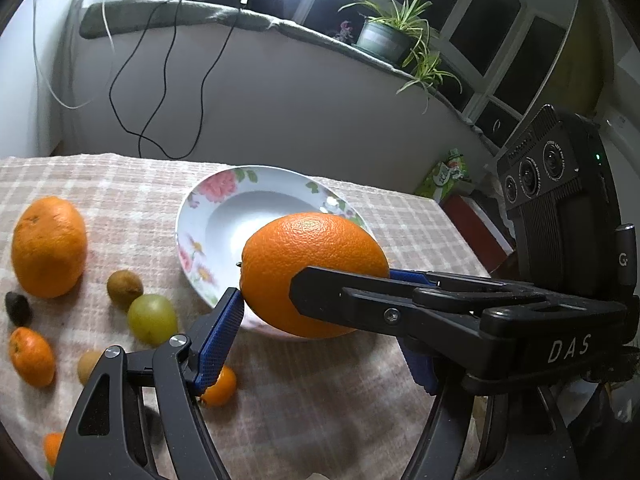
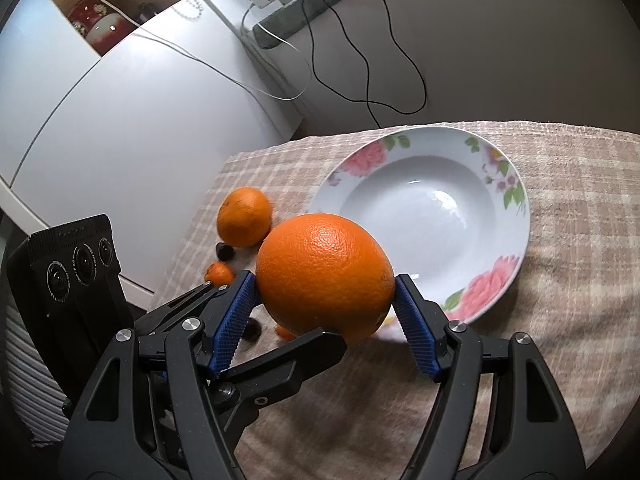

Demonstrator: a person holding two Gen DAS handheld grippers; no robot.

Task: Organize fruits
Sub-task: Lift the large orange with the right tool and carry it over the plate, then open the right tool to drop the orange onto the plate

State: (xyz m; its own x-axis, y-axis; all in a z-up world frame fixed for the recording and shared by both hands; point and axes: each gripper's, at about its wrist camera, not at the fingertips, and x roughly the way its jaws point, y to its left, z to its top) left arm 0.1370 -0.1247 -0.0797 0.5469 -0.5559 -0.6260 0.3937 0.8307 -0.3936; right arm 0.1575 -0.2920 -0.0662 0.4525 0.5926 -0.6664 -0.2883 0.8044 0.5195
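Reading off the black body in the lower right of the left wrist view gives the white letters "DAS", stamped on the right gripper where it crosses in from the right edge. Just above it, a dark cylinder carries a single "G". The ring lettering round the three camera lenses is too small to read, and so is the print on the green carton beyond the table edge.

At the middle of both views sits the large orange, clear of the checked tablecloth and overlapping the near rim of the flowered plate, whose bowl holds nothing.

In the right wrist view the right gripper's two blue pads stand moderately wide and press the orange on its left and right flanks. The left gripper is set about as wide. In its own view its left pad meets the orange's left side, and the tip of its other finger is hidden behind the right gripper's finger. In the right wrist view one of its black fingers lies against the fruit's underside.

Left of the plate on the cloth lie a second orange, a green fruit, a brownish fruit and a small mandarin.
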